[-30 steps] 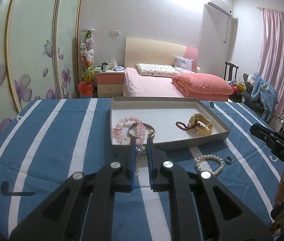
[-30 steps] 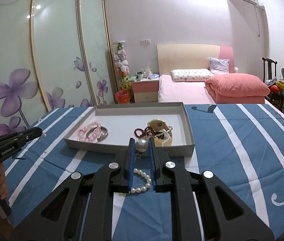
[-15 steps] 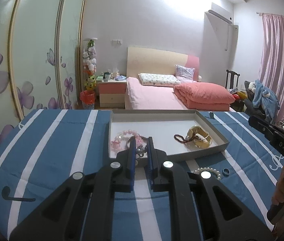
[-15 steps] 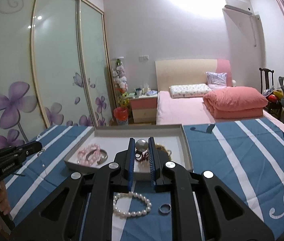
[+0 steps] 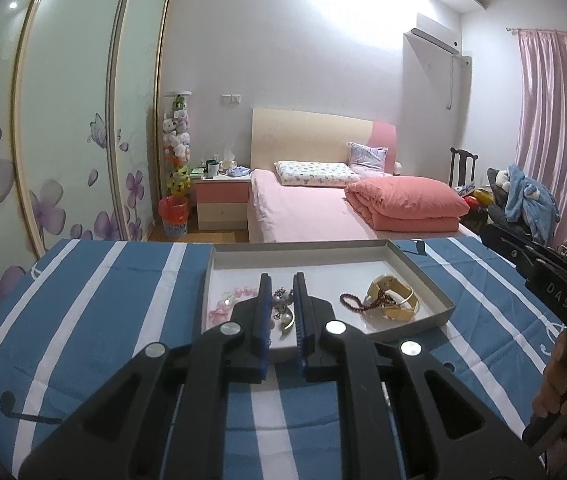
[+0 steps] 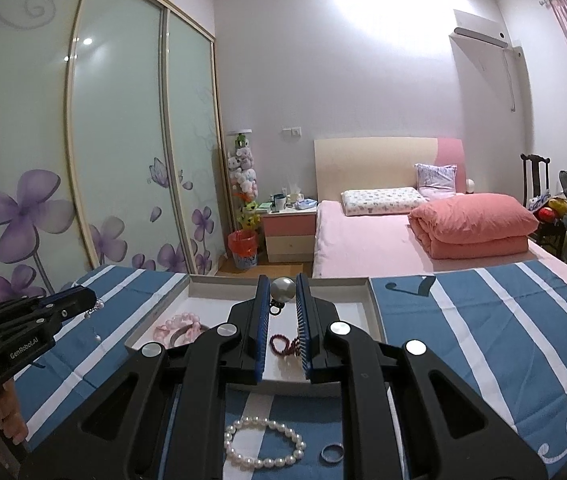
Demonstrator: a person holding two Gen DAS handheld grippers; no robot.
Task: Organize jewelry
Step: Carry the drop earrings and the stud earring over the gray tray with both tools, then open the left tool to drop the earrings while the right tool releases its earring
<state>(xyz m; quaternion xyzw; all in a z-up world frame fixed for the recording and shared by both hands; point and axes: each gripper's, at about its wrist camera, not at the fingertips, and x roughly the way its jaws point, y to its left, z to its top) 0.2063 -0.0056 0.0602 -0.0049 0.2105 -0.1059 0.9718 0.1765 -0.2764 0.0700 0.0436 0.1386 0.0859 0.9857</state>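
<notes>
A shallow grey tray (image 5: 423,280) lies on the blue striped cloth and holds a pink bead bracelet (image 5: 239,293), a dark red bead string (image 5: 353,302) and a gold bangle (image 5: 397,300). My left gripper (image 5: 282,298) is shut on a small pearl earring (image 5: 281,300), held above the tray's near left part. My right gripper (image 6: 282,292) is shut on a large pearl earring (image 6: 282,289), held above the tray (image 6: 375,312). A white pearl bracelet (image 6: 263,442) and a ring (image 6: 332,452) lie on the cloth below the right gripper.
The table's striped cloth (image 5: 83,300) spreads to both sides of the tray. A pink bed (image 5: 323,208), a nightstand (image 5: 223,200) and sliding wardrobe doors (image 5: 63,140) stand beyond the table. The right gripper's body (image 5: 543,280) shows at the right of the left view.
Both grippers have risen from the cloth with their earrings and moved forward over the tray. The pearl bracelet and ring stay on the cloth.
</notes>
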